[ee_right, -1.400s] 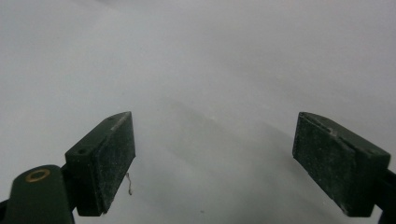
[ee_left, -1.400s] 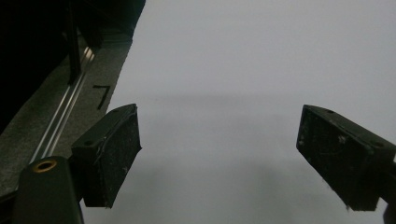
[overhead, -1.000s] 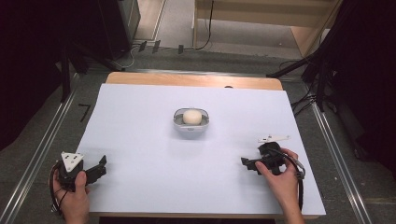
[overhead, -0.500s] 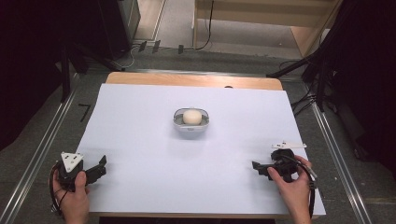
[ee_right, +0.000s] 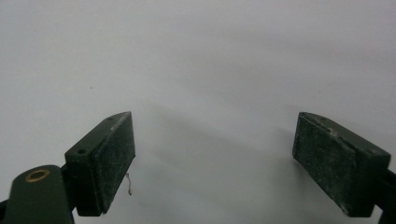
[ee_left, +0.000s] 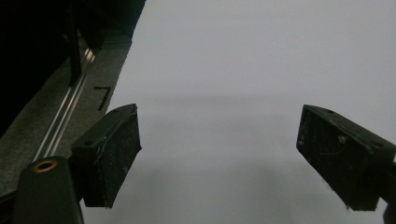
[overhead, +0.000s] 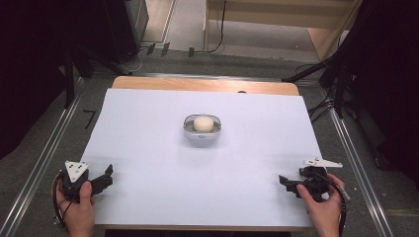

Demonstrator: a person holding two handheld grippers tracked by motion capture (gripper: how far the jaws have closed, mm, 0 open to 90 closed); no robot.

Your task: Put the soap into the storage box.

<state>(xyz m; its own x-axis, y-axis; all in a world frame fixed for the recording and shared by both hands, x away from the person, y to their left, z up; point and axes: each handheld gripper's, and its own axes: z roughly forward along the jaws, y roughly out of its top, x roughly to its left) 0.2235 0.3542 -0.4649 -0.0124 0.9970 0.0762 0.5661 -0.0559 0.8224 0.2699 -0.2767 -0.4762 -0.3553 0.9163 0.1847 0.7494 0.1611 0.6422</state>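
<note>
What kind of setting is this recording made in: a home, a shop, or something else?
Most likely a lab or studio recording bay, not a home. A white sheet covers the wooden table, metal floor rails flank it, and cables run across the floor past dark stands.

- The high view was evenly lit from above; the white table cover read bright with a faint bluish cast, free of glare; the surroundings to the left and right fell into near black
- The bowl threw a soft shadow toward the near side; faint shadows lay just beside the left gripper and the right gripper
- The high view was slightly soft, with fine detail smeared
- Both gripper views were dimmer and greyer; the sheet darkened toward the near edge, with broad diffuse shadows between the jaws
- The jaw pads were sharp enough to show specks; the far sheet was featureless and hazy
</note>
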